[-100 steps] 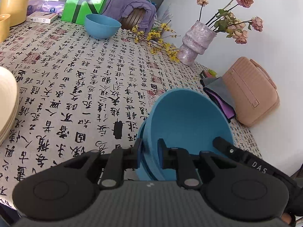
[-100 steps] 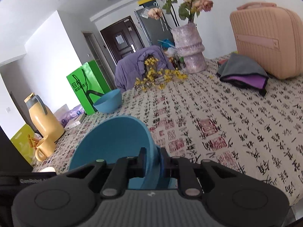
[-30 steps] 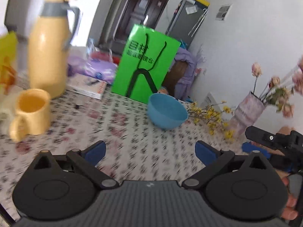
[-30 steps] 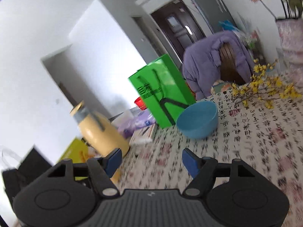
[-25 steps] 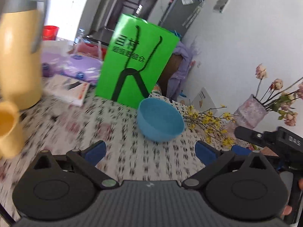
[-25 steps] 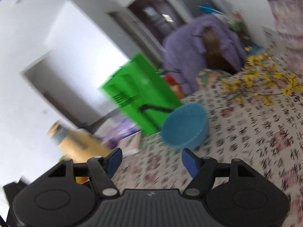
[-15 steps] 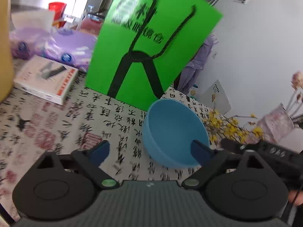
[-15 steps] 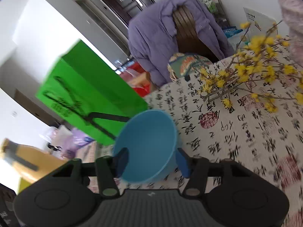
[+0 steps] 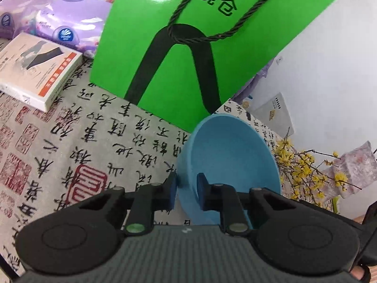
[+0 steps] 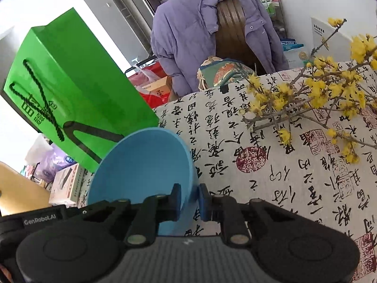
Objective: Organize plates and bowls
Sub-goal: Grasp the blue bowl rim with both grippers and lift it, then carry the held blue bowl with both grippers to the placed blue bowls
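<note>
A blue bowl [image 9: 231, 155] stands on the calligraphy-print tablecloth [image 9: 94, 146] right in front of a green paper bag. My left gripper [image 9: 186, 189] has its jaws closing on the bowl's near left rim, one pad outside the wall and one inside. In the right wrist view the same bowl [image 10: 141, 165] fills the lower left. My right gripper [image 10: 190, 198] has its jaws closing on the near right rim, again one pad on each side. Both pairs of pads look pressed against the wall.
The green paper bag [image 9: 200, 35] stands just behind the bowl. A white box [image 9: 37, 68] and purple tissue packs [image 9: 63, 23] lie to its left. Yellow flower branches [image 10: 318, 99] sprawl to the right. A chair draped with a purple jacket [image 10: 200, 30] stands past the table's far edge.
Both grippers came forward and down from wide open above the table to the bowl by the green bag. Their jaws closed onto its rim, left and right.
</note>
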`<state>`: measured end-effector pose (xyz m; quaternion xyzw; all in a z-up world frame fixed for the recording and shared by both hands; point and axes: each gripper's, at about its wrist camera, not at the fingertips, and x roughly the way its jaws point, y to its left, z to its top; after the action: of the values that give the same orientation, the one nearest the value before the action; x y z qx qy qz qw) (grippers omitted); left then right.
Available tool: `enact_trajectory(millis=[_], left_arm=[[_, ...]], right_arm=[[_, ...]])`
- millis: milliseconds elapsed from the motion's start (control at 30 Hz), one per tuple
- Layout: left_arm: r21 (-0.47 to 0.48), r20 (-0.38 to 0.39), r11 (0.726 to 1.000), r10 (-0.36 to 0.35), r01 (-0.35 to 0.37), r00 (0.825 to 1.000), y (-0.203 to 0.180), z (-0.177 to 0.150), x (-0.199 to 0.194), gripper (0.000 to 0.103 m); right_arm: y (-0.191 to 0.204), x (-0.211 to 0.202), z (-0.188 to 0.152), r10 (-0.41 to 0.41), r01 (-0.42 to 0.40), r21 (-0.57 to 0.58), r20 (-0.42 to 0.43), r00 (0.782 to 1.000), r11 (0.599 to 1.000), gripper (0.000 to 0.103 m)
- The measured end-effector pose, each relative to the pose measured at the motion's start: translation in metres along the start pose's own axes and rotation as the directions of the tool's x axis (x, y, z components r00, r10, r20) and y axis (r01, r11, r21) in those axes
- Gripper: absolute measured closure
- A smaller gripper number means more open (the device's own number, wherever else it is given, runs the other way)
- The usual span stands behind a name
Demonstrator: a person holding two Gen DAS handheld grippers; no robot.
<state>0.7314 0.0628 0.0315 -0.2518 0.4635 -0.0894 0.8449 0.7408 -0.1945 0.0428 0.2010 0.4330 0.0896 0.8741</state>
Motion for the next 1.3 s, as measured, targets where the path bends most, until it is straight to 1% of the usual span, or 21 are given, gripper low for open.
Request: enact_trajectory(millis=[100, 200, 333, 433, 533, 667, 800, 900, 1033, 1100, 1233, 1300], left_arm=[[0.016, -0.001, 1.000, 0.017, -0.017, 1.000, -0.002, -0.003, -0.009, 0.087], [0.025, -0.019, 0.998, 0.057, -0.057, 0.998, -0.006, -0.009, -0.024, 0.088], [0.029, 0.008, 0.997, 0.065, -0.065, 0.998, -0.008, -0.021, -0.062, 0.088], [0.036, 0.032, 0.997, 0.073, -0.074, 0.997, -0.009, -0.038, -0.098, 0.088], [0.046, 0.058, 0.994, 0.091, -0.094, 0.994, -0.010, -0.065, -0.138, 0.088], [0.054, 0.100, 0.991, 0.119, -0.125, 0.988, -0.006, -0.106, -0.192, 0.088], [0.023, 0.129, 0.990, 0.133, -0.137, 0.983, 0.002, -0.145, -0.237, 0.088], [0.023, 0.160, 0.989, 0.143, -0.148, 0.977, 0.005, -0.172, -0.267, 0.088], [0.020, 0.203, 0.990, 0.136, -0.143, 0.970, 0.010, -0.212, -0.303, 0.088], [0.020, 0.234, 0.989, 0.140, -0.148, 0.962, 0.013, -0.234, -0.317, 0.088], [0.029, 0.304, 0.986, 0.148, -0.164, 0.941, 0.019, -0.284, -0.338, 0.088], [0.011, 0.311, 0.986, 0.153, -0.165, 0.938, 0.025, -0.309, -0.345, 0.088]], right_arm=[[0.004, -0.007, -0.003, 0.004, -0.004, -0.002, 0.000, 1.000, 1.000, 0.089], [0.009, -0.020, -0.010, 0.017, -0.017, 0.005, -0.007, 1.000, 1.000, 0.089], [0.023, -0.047, -0.023, 0.033, -0.033, -0.015, -0.001, 0.999, 0.999, 0.089], [0.035, -0.076, -0.035, 0.068, -0.068, -0.017, -0.002, 0.998, 0.998, 0.089], [0.051, -0.109, -0.055, 0.095, -0.095, -0.051, 0.004, 0.995, 0.994, 0.089], [0.073, -0.149, -0.092, 0.122, -0.121, -0.097, -0.002, 0.993, 0.988, 0.090], [0.089, -0.185, -0.128, 0.155, -0.155, -0.127, -0.010, 0.988, 0.980, 0.089], [0.095, -0.209, -0.152, 0.180, -0.179, -0.135, -0.006, 0.984, 0.974, 0.089], [0.095, -0.243, -0.185, 0.222, -0.219, -0.142, 0.005, 0.975, 0.965, 0.089], [0.093, -0.258, -0.205, 0.243, -0.239, -0.155, 0.008, 0.970, 0.958, 0.089], [0.093, -0.284, -0.249, 0.271, -0.258, -0.202, 0.036, 0.962, 0.945, 0.088], [0.092, -0.297, -0.272, 0.280, -0.260, -0.229, 0.059, 0.958, 0.938, 0.088]])
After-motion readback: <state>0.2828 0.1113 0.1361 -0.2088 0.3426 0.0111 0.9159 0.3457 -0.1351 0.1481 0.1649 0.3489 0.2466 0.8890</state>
